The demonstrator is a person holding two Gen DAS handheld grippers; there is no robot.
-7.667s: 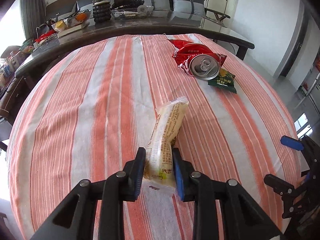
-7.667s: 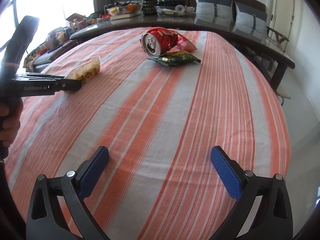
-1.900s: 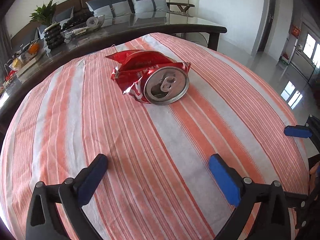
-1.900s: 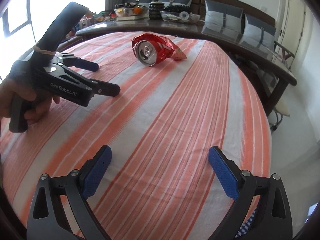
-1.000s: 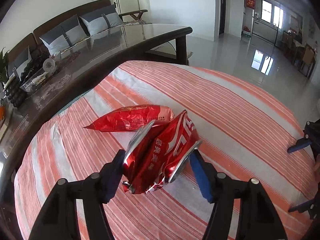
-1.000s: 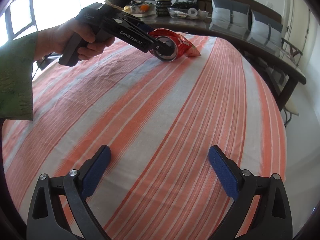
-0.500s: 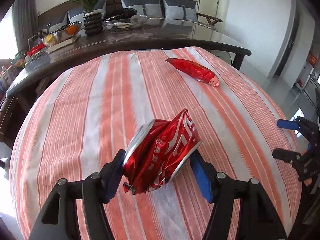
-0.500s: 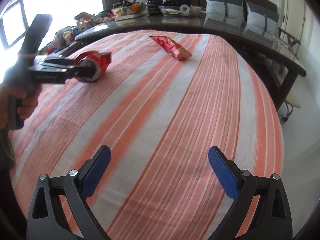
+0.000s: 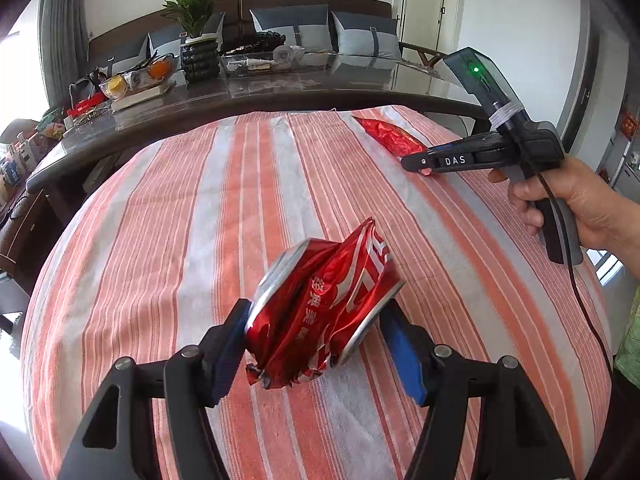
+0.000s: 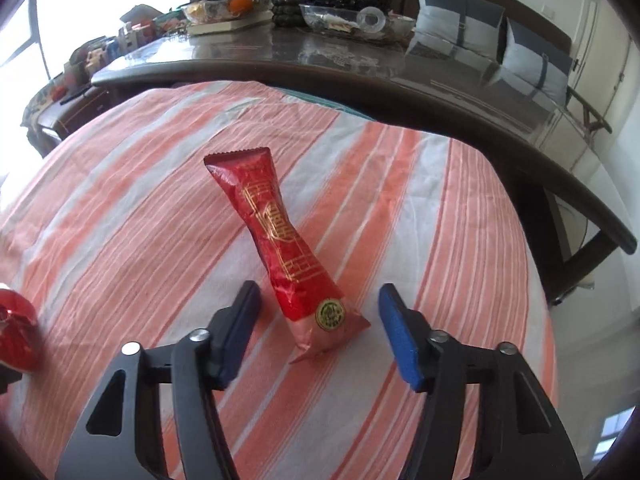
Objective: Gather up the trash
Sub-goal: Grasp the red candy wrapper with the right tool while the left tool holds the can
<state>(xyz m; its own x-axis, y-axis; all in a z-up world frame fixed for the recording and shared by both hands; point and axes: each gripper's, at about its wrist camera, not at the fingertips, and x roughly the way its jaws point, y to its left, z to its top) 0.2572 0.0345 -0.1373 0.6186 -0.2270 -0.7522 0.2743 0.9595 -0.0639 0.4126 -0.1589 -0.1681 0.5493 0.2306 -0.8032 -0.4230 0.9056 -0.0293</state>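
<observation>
Both wrist views look down close along their fingers, sharing the striped tablecloth (image 9: pixel 224 208) and red wrapper (image 10: pixel 280 236).

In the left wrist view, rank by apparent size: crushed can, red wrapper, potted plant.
1. Crushed can, by far the largest, though it sits right at the camera in the left gripper.
2. Potted plant.
3. Red wrapper.
The last two look close in size; both lie far off, so their order is unsure.

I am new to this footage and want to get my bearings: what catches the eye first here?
The crushed red drink can, clamped in the left gripper above the orange-and-white striped tablecloth. Then the long red foil snack wrapper lying on the cloth, its near end between the right gripper's closing jaws, not yet pinched.
</observation>
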